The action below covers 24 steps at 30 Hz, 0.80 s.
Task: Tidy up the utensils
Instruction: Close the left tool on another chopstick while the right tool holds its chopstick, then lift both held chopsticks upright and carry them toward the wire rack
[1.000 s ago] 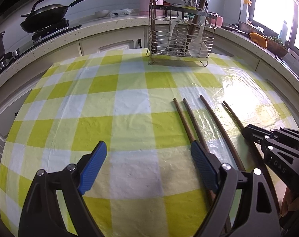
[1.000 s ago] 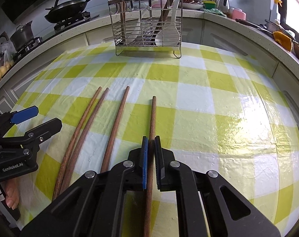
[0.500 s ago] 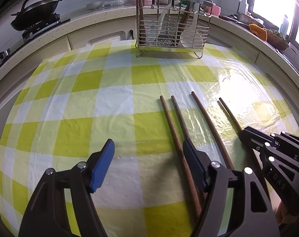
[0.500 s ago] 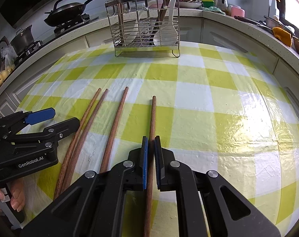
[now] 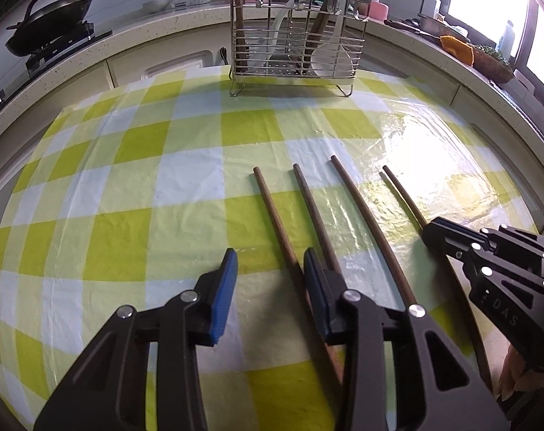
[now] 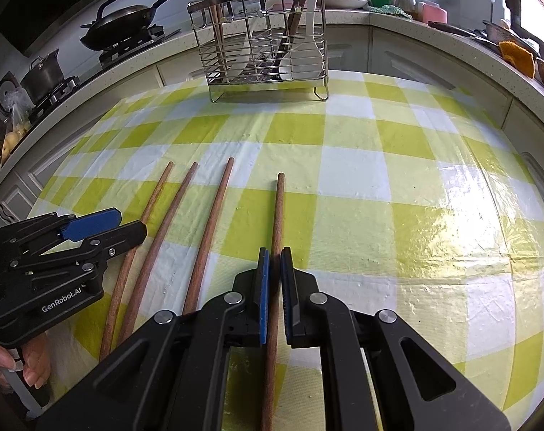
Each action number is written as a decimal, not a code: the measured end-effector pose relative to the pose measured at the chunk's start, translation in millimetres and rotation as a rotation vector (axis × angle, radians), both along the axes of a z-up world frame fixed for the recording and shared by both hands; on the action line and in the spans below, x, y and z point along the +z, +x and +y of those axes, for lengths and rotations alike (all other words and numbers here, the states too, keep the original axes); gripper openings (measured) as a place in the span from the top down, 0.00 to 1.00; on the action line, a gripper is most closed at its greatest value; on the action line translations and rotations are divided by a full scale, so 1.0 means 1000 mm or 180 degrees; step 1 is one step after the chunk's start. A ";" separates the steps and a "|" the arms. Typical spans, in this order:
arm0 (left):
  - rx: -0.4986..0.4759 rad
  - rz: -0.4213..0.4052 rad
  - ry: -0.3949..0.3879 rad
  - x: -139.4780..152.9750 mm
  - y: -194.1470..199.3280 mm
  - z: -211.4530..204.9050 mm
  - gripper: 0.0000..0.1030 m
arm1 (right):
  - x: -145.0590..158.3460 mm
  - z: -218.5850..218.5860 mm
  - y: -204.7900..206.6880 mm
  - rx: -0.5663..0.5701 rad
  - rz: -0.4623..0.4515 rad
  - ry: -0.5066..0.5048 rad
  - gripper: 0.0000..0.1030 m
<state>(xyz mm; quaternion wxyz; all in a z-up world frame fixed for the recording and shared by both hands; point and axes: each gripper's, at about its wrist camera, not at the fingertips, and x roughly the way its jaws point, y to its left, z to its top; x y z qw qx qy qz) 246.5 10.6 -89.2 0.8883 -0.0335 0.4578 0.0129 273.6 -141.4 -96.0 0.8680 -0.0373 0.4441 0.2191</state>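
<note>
Several long brown wooden chopsticks lie side by side on the green-and-white checked tablecloth [image 5: 185, 215]. My right gripper [image 6: 274, 269] is shut on the rightmost chopstick [image 6: 278, 212], which also shows in the left wrist view [image 5: 403, 194] with its tip just above the cloth. My left gripper [image 5: 270, 280] is open, its jaws astride the leftmost chopstick [image 5: 272, 208], with the second chopstick [image 5: 313, 208] just outside its right finger. The left gripper also shows in the right wrist view [image 6: 103, 226]. A third chopstick [image 6: 214, 212] lies between the two grippers.
A wire utensil rack [image 5: 297, 36] with chopsticks, a spoon and white dishes stands at the table's far edge, also seen in the right wrist view [image 6: 261, 46]. A counter with a frying pan [image 6: 124, 21] and a pot [image 6: 42, 75] curves behind.
My left gripper has moved right and narrowed, coming to straddle the leftmost chopstick. My right gripper stays shut on the rightmost chopstick.
</note>
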 end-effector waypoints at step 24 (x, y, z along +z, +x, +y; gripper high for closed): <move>-0.0155 -0.0099 -0.0143 0.005 -0.002 0.009 0.94 | 0.004 0.010 -0.001 0.0099 -0.0099 -0.0213 0.93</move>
